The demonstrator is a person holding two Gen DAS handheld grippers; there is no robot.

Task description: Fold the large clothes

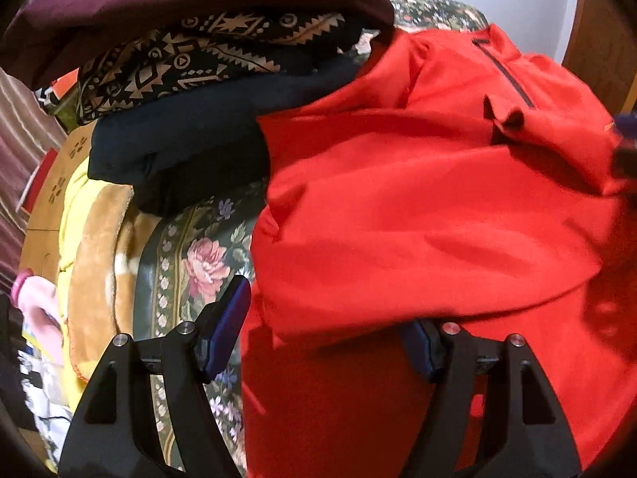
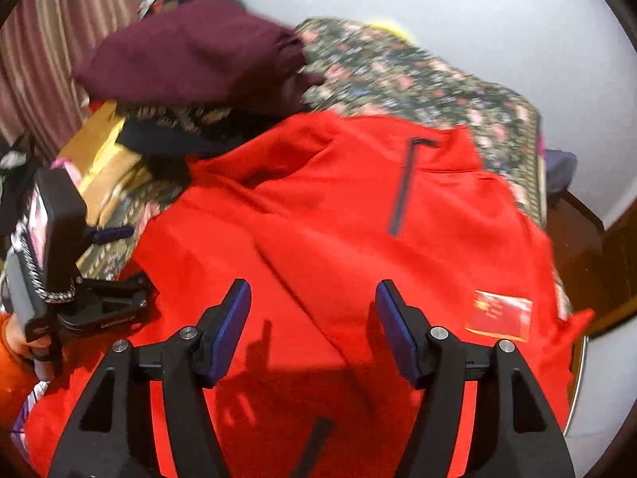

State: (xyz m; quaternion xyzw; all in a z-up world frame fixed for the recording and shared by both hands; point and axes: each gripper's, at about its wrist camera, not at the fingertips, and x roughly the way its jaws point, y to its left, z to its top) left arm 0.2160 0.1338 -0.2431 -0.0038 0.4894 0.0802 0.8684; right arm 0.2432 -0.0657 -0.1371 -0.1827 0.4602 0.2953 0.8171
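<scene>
A large red jacket point(image 2: 338, 215) with a dark zip point(image 2: 402, 187) and a flag patch point(image 2: 499, 314) lies spread on a floral bed cover point(image 2: 418, 79). My right gripper point(image 2: 312, 326) is open and empty just above its front. My left gripper point(image 1: 322, 326) is open at the jacket's left edge point(image 1: 398, 219); a fold of red cloth lies over its right finger and between the jaws. The left gripper also shows at the jacket's left side in the right wrist view point(image 2: 107, 302).
A stack of folded clothes stands at the back left: maroon point(image 2: 191, 51) on top, then a patterned black and tan one point(image 1: 207, 51), then dark navy point(image 1: 191, 135). A yellow and tan blanket point(image 1: 91, 239) lies left. Wooden furniture point(image 2: 597, 263) stands right.
</scene>
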